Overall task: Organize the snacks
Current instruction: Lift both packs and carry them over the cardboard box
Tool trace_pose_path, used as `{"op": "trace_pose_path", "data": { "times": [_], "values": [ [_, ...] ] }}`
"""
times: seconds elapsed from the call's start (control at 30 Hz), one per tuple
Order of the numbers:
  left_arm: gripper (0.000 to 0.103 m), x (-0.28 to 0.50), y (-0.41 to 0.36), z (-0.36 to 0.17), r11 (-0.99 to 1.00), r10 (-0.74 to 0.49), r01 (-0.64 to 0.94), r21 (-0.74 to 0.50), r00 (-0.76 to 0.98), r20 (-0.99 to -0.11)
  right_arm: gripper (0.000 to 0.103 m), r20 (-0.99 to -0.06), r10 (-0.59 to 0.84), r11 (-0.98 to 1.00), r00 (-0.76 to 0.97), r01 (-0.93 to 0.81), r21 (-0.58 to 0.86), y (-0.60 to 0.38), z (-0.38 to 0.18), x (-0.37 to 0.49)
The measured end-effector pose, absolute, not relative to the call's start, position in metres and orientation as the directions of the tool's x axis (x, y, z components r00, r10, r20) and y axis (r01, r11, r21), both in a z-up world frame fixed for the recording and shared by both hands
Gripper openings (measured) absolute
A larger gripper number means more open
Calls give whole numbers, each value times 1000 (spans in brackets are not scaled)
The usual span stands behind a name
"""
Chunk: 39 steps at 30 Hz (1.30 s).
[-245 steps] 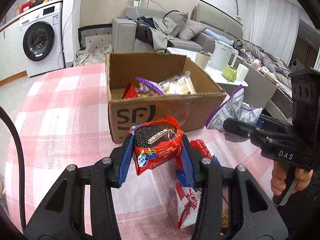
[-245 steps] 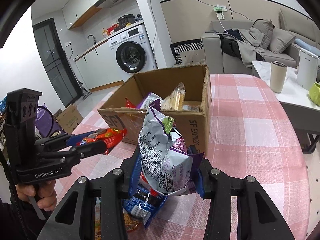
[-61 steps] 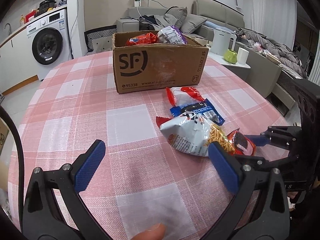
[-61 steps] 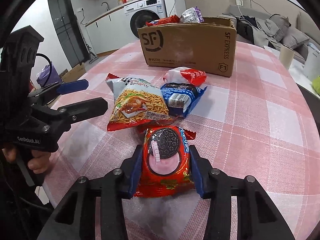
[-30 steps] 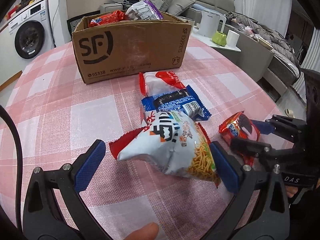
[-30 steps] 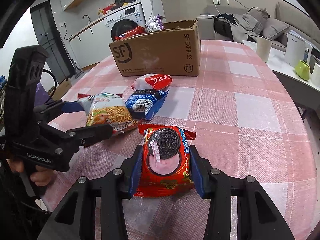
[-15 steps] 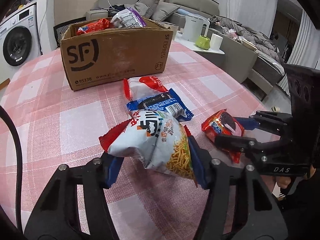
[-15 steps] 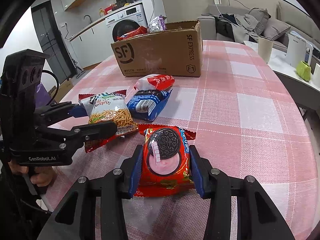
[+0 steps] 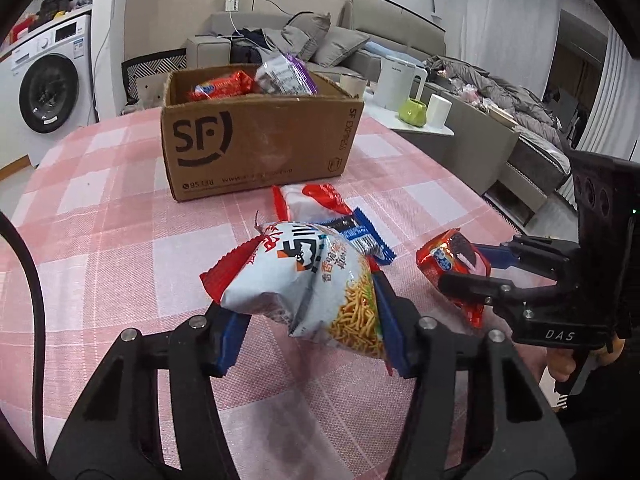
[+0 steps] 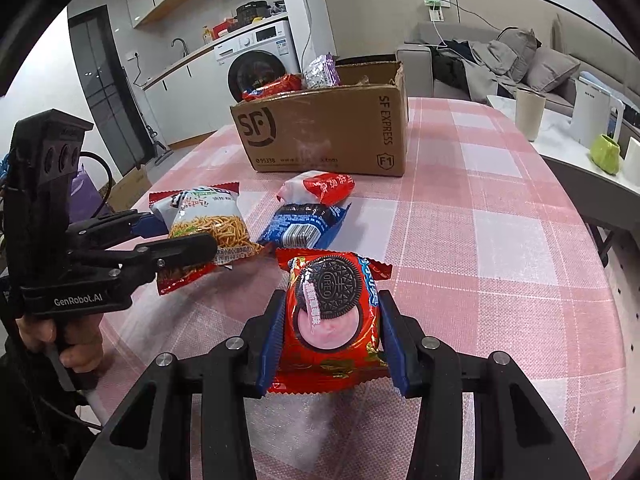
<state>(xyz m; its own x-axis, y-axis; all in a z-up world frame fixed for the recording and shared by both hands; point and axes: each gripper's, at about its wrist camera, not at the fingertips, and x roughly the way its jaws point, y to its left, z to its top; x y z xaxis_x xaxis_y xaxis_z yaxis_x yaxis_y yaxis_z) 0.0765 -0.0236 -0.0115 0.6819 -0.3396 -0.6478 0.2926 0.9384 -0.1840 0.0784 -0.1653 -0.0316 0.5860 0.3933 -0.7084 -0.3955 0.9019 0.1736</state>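
My left gripper (image 9: 310,320) has a white and red noodle-snack bag (image 9: 304,276) between its blue pads; the jaws are still closing and squeeze it, and the bag hangs just above the tablecloth. In the right wrist view the same bag (image 10: 208,216) sits in the left gripper (image 10: 176,236). My right gripper (image 10: 332,334) is shut on a red Oreo pack (image 10: 330,312), held low over the table. Beyond stands an open SF cardboard box (image 9: 260,148) with several snacks inside. A blue cookie pack (image 9: 360,236) and a white and red pack (image 9: 312,204) lie in front of the box.
A pink checked cloth (image 10: 480,240) covers the round table, whose edge curves off at the right. A white side table (image 10: 560,148) beside it carries a kettle, a cup and a green mug. A washing machine (image 9: 48,84) and a sofa stand behind.
The left jaws have gone from wide open around the noodle-snack bag to pressing on it, and the bag has come up off the table. The right gripper has kept still with the Oreo pack.
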Motion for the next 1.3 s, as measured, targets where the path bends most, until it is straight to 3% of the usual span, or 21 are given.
{"op": "trace_pose_path", "data": {
  "times": [0.77, 1.3],
  "values": [
    [54, 88, 10, 51, 967, -255, 198, -163, 800, -543, 45, -585, 445, 890, 678, -410, 202, -158, 34, 125],
    [54, 145, 4, 88, 978, -209, 174, -117, 845, -493, 45, -498, 452, 892, 740, -370, 260, -162, 70, 184]
  ]
}}
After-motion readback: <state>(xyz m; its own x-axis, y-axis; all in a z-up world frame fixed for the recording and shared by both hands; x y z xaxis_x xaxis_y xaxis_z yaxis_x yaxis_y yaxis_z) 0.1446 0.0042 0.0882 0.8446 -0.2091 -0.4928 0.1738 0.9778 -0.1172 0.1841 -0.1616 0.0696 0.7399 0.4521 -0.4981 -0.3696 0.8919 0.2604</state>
